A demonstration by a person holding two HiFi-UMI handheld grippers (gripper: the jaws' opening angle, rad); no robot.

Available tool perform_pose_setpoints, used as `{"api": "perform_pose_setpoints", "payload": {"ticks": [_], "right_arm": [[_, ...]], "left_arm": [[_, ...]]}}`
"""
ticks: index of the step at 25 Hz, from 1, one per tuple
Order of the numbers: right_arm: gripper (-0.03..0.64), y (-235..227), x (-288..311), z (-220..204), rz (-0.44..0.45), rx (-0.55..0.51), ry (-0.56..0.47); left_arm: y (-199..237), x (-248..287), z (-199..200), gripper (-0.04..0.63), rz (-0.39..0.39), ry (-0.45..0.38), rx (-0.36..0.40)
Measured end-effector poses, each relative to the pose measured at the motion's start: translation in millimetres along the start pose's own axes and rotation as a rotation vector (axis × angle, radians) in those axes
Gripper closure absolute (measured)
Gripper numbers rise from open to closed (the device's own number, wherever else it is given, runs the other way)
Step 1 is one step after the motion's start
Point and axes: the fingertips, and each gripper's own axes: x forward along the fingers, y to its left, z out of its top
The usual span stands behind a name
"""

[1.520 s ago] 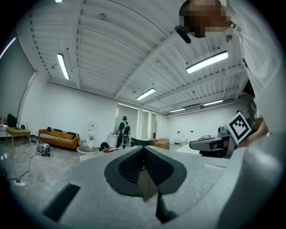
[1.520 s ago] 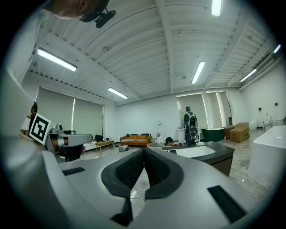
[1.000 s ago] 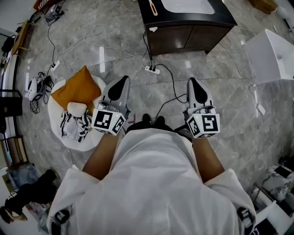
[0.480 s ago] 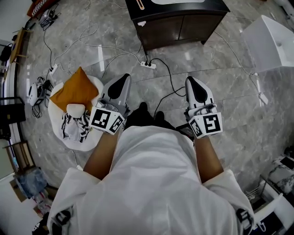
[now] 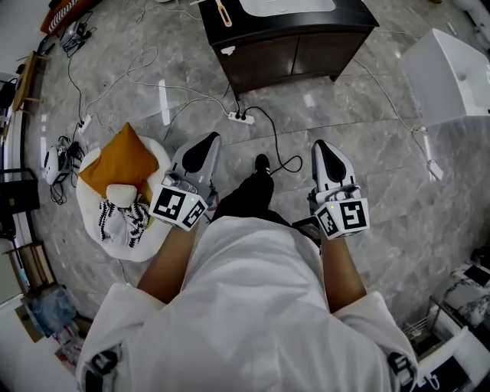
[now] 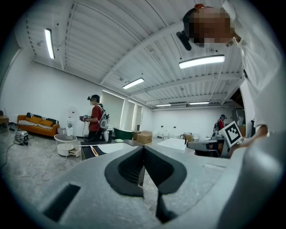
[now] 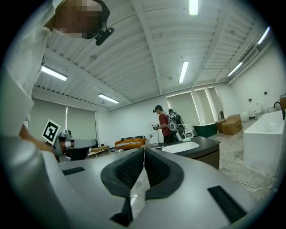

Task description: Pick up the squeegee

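Squeegee [image 5: 223, 10], orange-handled, lies on the black top of the dark cabinet [image 5: 291, 53], just left of the white basin [image 5: 287, 6] set in it, well ahead of both grippers and touched by neither. The left gripper [image 5: 207, 139] and the right gripper [image 5: 320, 145] are held level, side by side over the grey marble floor [image 5: 383, 153], each with its jaws pressed together on nothing. A white power strip [image 5: 236, 117] lies on the floor between cabinet and grippers, and an orange cushion [image 5: 121, 162] rests on a round white seat [image 5: 126, 251] left of the left gripper.
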Motion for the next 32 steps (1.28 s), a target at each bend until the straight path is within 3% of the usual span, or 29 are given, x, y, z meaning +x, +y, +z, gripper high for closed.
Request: {"api": "perform_pose_setpoints", "payload": {"ticks": [8,20,32], "right_arm": [[0.601,-41,49,24,0.002,-0.073,0.019],[0.601,-120,160,67,-0.012,-0.101,0.046],[0.601,-195,233,66,0.06,-0.049,0.061]], "left_arm": [[55,63,-4,0.58,0.039,0.012,-0.043],[134,168,5,0.58,0.126,0.007,-0.087],[161,240,8,0.58,0.222,0.02,-0.106]]}}
